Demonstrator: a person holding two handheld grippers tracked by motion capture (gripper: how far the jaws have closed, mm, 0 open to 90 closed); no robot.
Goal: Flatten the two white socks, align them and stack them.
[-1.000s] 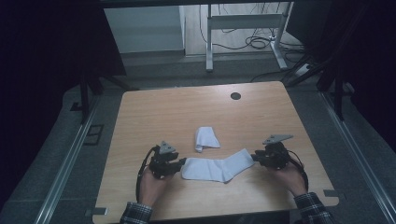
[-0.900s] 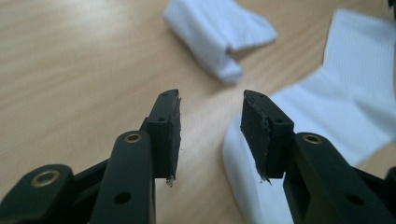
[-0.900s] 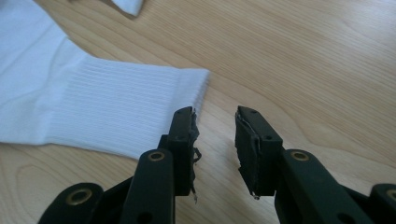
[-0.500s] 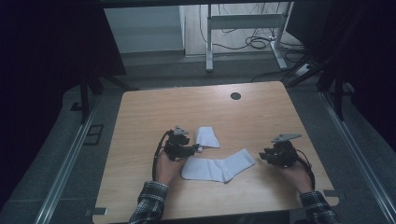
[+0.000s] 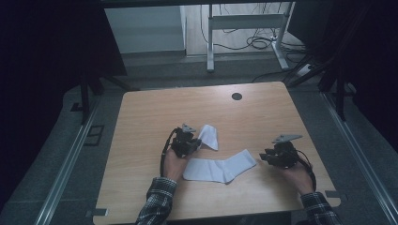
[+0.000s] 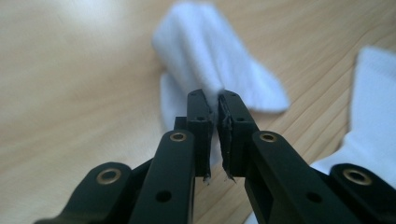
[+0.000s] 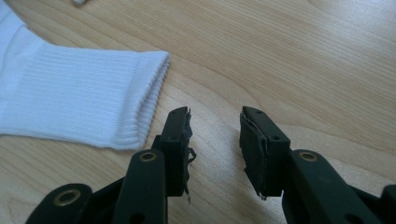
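2 white socks on wooden table (image 5: 141, 117). Flat sock (image 5: 220, 167) lies spread at front centre; folded sock (image 5: 209, 136) just behind it. Left gripper (image 6: 213, 105) pinches folded sock edge, jaws nearly closed on fabric. Right gripper (image 7: 215, 122) spread apart, empty, just beside flat sock cuff (image 7: 147, 100). Likely pairing: neither sock stacked yet. Table grommet hole (image 5: 236, 96) far back, nothing obstructs.

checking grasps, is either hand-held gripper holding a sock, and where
The left hand-held gripper pinches the folded sock at its near edge. The right hand-held gripper is open, holding nothing.
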